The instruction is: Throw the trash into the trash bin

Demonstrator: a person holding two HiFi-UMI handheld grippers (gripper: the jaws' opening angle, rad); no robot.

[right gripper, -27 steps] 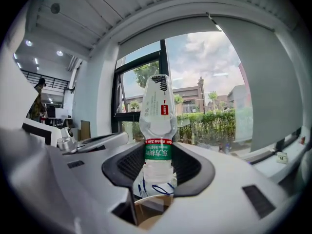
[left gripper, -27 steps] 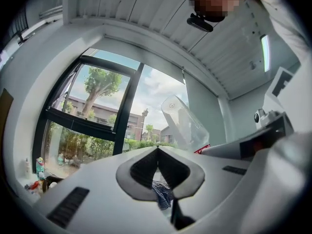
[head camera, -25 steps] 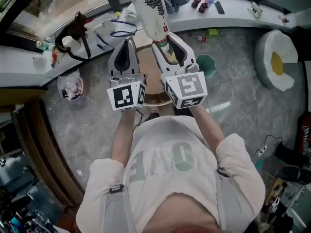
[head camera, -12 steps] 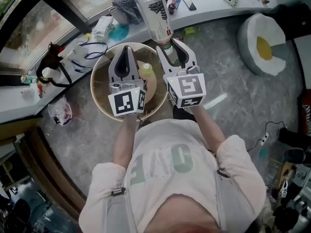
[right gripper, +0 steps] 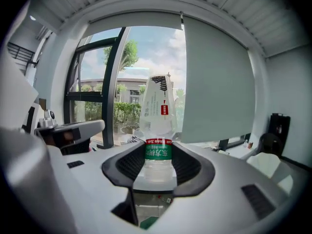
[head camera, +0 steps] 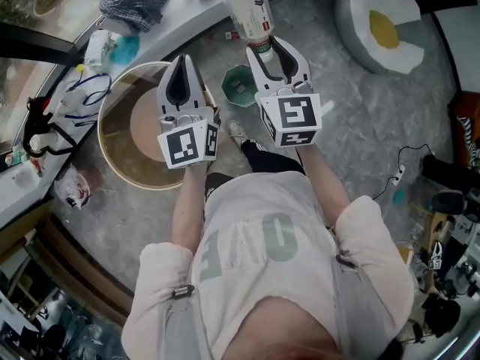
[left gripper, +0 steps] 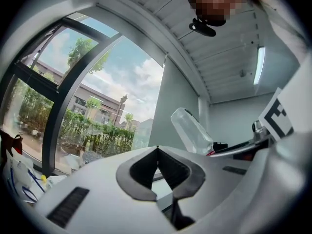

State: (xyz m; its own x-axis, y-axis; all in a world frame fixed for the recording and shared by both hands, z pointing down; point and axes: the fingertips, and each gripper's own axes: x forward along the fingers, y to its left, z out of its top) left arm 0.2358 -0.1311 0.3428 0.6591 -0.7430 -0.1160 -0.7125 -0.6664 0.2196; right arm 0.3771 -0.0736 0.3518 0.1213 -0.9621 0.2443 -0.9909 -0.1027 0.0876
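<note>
- The left gripper [head camera: 182,64] carries nothing, but it hangs close beside the drop line. A sideways drift could knock the bottle as it falls.
- The bin [head camera: 238,88] is small and stands on the floor between the two grippers, seemingly well below them. A release from up here could miss it or bounce off its rim.
- The bottle [head camera: 244,6] is gripped at the neck only, and its body reaches forward past the bin. It could swing or slip before it is over the opening.
- Left jaws: pressed together, tips meeting, nothing between them.
- Right gripper [right gripper: 157,155]: jaws partly spread, pinching the bottle's neck at the green band.
</note>
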